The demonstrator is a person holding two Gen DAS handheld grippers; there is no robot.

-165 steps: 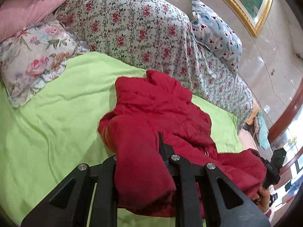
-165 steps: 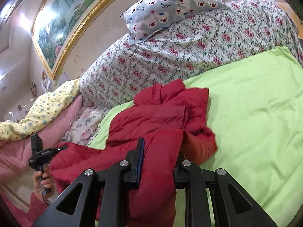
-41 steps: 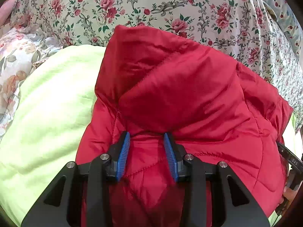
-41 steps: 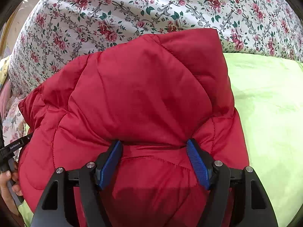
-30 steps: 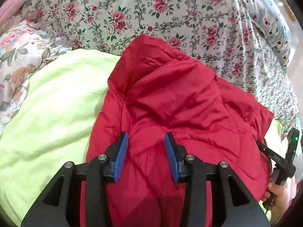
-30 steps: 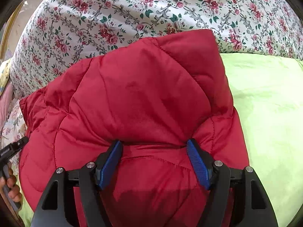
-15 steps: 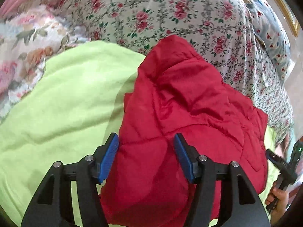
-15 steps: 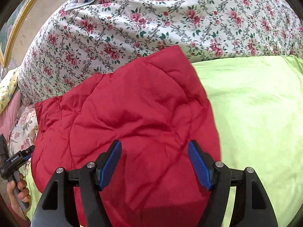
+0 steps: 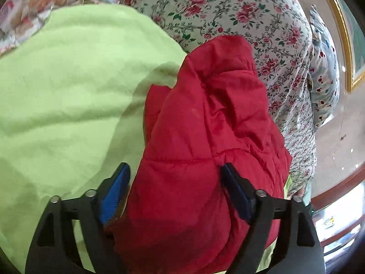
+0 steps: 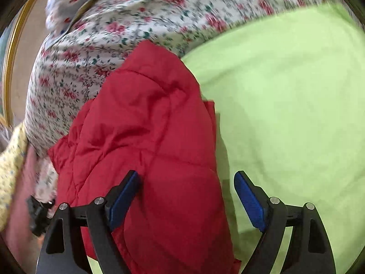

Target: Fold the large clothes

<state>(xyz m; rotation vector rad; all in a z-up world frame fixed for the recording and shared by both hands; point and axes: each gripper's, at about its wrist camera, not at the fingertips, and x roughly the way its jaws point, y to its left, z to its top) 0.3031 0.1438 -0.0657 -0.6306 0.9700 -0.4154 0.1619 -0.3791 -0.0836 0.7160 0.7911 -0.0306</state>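
Note:
A red puffy jacket lies folded in a bundle on the lime green bedsheet. My left gripper hangs just above the bundle's near end, and its jaws are opening. The jacket bulges between the blue pads, which do not pinch it. In the right wrist view the jacket sits left of centre. My right gripper is over the jacket's right edge, and its jaws are opening too. Its left pad is over the fabric, its right pad over the bare sheet.
A rose-patterned quilt is heaped behind the jacket. A pale pillow with red spots and a gold picture frame are at the far right. A floral pillow lies at the top left. A yellow cloth is blurred at the left edge.
Both grippers have opened wider and let the jacket lie. The left one has shifted so the jacket sits to its right, the right one so it sits to its left.

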